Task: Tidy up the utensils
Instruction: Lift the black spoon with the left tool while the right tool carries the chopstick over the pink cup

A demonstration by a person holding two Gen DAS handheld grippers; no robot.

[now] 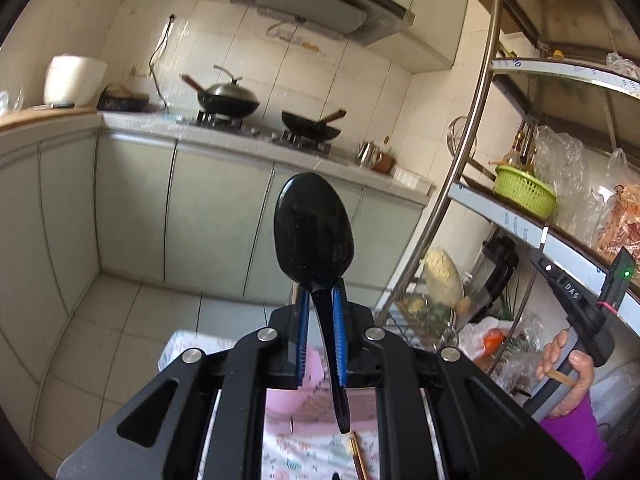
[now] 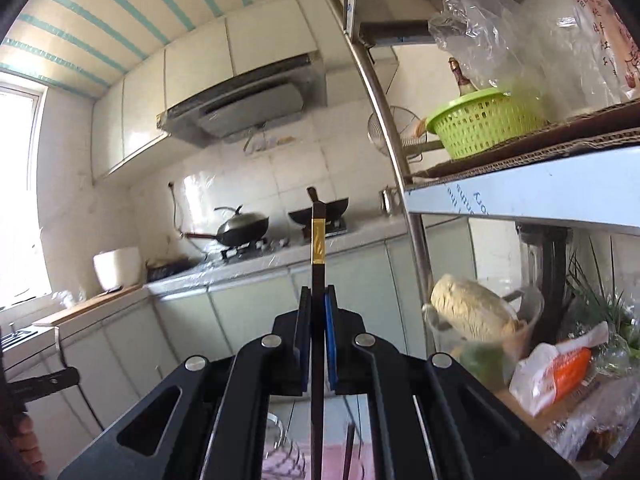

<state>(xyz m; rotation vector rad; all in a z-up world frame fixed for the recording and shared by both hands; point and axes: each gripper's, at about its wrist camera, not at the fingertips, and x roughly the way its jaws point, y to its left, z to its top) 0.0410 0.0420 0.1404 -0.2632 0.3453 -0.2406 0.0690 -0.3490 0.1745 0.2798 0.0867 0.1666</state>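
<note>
My left gripper (image 1: 320, 294) is shut on a black spoon (image 1: 312, 228); its bowl points up and its handle hangs down between the blue pads. It is held high above a table with a patterned cloth (image 1: 308, 452), where a chopstick (image 1: 358, 456) and a pink bowl (image 1: 288, 396) lie below. My right gripper (image 2: 319, 294) is shut on a dark chopstick with a gold band (image 2: 318, 240), held upright in the air. The right gripper's body (image 1: 576, 308) shows in the left wrist view at the right, held by a hand.
A metal shelf rack (image 2: 520, 196) stands close on the right with a green basket (image 2: 484, 126), plastic bags and food. The counter with a stove and two woks (image 1: 228, 98) runs along the far wall. A white pot (image 1: 74, 80) sits at the left.
</note>
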